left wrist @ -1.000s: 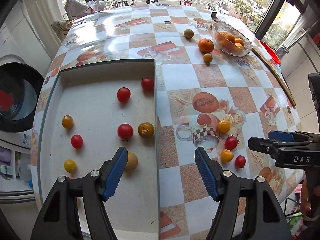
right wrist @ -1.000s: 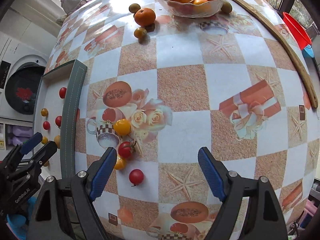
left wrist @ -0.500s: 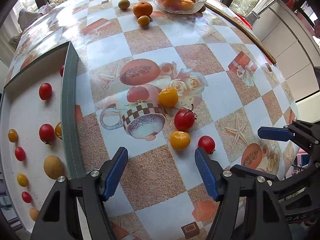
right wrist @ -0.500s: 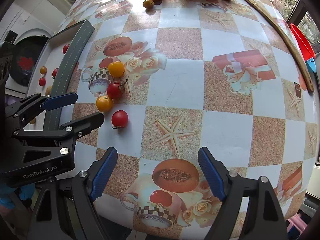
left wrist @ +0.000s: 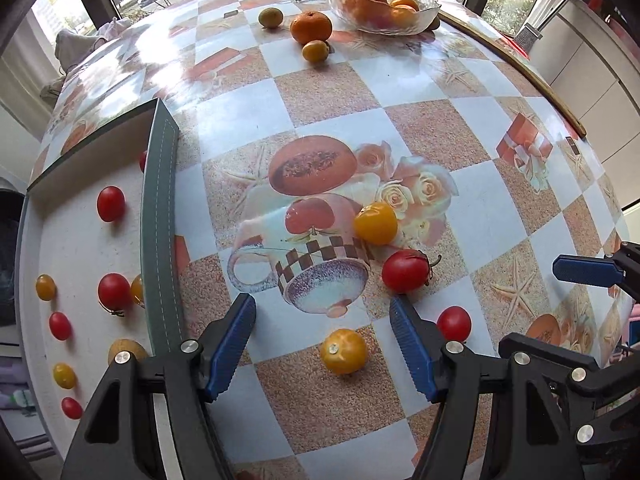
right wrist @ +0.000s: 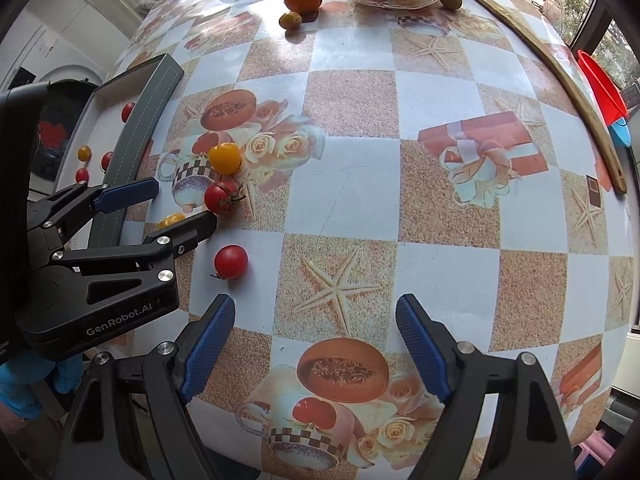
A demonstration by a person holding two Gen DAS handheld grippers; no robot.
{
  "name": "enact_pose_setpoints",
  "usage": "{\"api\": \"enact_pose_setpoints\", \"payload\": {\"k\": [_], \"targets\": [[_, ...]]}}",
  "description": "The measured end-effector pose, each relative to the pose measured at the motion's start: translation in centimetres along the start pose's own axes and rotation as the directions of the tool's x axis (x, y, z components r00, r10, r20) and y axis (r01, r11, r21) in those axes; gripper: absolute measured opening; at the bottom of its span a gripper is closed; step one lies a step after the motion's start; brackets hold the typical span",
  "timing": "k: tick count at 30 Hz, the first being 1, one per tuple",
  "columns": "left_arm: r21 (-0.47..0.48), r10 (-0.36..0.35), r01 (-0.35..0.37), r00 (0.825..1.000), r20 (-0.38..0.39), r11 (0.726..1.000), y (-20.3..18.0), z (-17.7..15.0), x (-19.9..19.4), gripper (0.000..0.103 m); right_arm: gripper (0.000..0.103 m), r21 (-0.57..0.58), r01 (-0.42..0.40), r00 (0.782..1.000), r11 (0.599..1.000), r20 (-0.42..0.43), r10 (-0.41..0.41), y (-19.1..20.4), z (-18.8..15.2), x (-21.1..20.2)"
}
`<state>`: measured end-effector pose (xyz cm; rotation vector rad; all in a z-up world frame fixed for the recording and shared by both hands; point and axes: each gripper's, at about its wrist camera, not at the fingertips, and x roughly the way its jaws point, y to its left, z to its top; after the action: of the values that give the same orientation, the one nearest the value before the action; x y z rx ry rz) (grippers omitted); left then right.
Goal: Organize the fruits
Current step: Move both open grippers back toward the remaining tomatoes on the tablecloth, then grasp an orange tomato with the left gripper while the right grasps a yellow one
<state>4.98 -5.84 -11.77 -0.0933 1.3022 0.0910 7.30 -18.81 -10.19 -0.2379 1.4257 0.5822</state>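
My left gripper (left wrist: 324,344) is open around a yellow cherry tomato (left wrist: 343,351) that lies on the tablecloth between its fingers. Beyond it lie a red tomato with a stem (left wrist: 406,271), a larger yellow tomato (left wrist: 375,223) and a small red tomato (left wrist: 453,323). My right gripper (right wrist: 314,346) is open and empty over the table's near edge, with the small red tomato (right wrist: 231,261) ahead to its left. In the right wrist view the left gripper (right wrist: 168,210) hides most of the yellow tomato (right wrist: 171,220).
A grey-rimmed tray (left wrist: 160,220) at the left holds several red and yellow cherry tomatoes. A glass bowl (left wrist: 380,8) of oranges stands at the far side, with a mandarin (left wrist: 311,27) and small fruits beside it. A wooden strip (right wrist: 560,80) runs along the right edge.
My left gripper has swung from over the tray to the right and moved forward, so the yellow tomato now lies between its fingers. The right gripper drew back toward the table's near edge.
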Motion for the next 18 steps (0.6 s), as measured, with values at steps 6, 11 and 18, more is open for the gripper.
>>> {"api": "enact_pose_setpoints", "payload": {"k": [6,11,18], "targets": [[-0.065,0.019,-0.019,1.000,0.000,0.998,0.0,-1.1,-0.2,0.071,0.086,0.025,-0.026,0.999,0.999,0.027,0.025,-0.8,3.0,-0.2],[-0.121,0.020,-0.019,1.000,0.005,0.993,-0.1,-2.8,-0.6,0.070,0.085,-0.004,-0.112,0.993,0.994,0.028,0.112,0.6,6.0,0.7],[-0.201,-0.013,0.017,1.000,0.024,0.979,1.1,-4.0,-1.2,0.070,0.058,-0.088,-0.161,0.987,0.983,0.003,0.162,3.8,7.9,2.6]]}}
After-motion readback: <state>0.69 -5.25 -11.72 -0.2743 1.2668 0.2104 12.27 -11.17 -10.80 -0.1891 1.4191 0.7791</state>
